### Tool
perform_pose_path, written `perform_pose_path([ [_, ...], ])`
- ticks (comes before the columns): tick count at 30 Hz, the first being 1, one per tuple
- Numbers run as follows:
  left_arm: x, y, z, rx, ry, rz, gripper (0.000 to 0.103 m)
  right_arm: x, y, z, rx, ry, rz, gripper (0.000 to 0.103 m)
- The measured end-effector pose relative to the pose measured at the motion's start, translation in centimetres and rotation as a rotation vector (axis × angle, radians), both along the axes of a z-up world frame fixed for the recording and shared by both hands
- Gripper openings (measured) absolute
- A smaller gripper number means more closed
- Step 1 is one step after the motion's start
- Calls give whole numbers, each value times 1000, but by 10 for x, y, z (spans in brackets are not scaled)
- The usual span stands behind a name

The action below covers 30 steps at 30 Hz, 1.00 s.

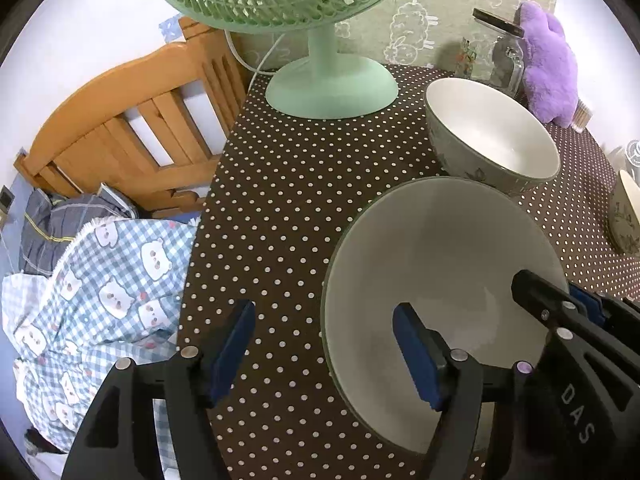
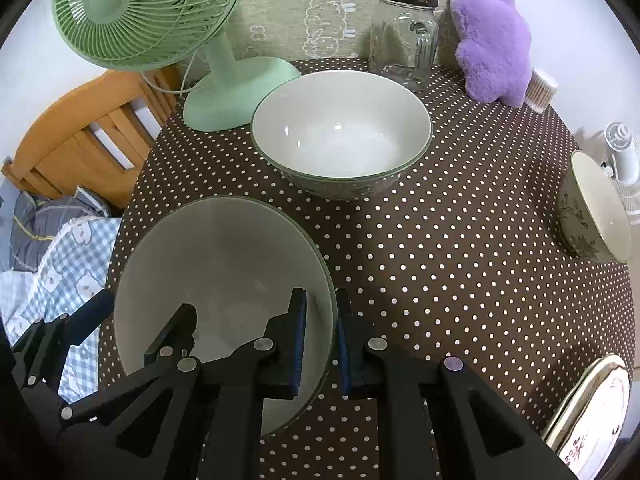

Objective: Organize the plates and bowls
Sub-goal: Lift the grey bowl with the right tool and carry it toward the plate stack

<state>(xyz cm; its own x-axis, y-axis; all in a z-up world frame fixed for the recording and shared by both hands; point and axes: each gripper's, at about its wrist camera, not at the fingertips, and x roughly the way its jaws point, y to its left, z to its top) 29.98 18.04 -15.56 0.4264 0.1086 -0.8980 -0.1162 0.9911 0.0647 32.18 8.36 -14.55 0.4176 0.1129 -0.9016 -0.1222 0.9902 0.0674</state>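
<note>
Big grey bowl [image 2: 224,300] sits near the tabletop [image 2: 460,260] edge, second bowl [image 2: 342,132] at its 1 o'clock. Right claw [image 2: 320,340] pinches its right rim. Left claw [image 1: 324,348] gapes across the left rim, gripping nothing. Risk: a one-sided lift could tip the bowl, or the rim slips from the pads.

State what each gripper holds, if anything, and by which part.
The right gripper pinches the near bowl by its right rim. The left gripper is open, straddling the bowl's left rim and holding nothing.
</note>
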Motion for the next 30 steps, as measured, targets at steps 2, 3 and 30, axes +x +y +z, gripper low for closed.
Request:
perform_pose_path([
  [2, 2, 0, -3, -10, 3, -3, 73, 0, 0, -1, -1, 0, -2, 17],
  [3, 3, 0, -6, -15, 6, -7, 72, 0, 0, -2, 3, 7, -2, 17],
  [30, 1, -8, -4, -15, -23, -10, 76, -3, -2, -2, 24, -7, -3, 16],
])
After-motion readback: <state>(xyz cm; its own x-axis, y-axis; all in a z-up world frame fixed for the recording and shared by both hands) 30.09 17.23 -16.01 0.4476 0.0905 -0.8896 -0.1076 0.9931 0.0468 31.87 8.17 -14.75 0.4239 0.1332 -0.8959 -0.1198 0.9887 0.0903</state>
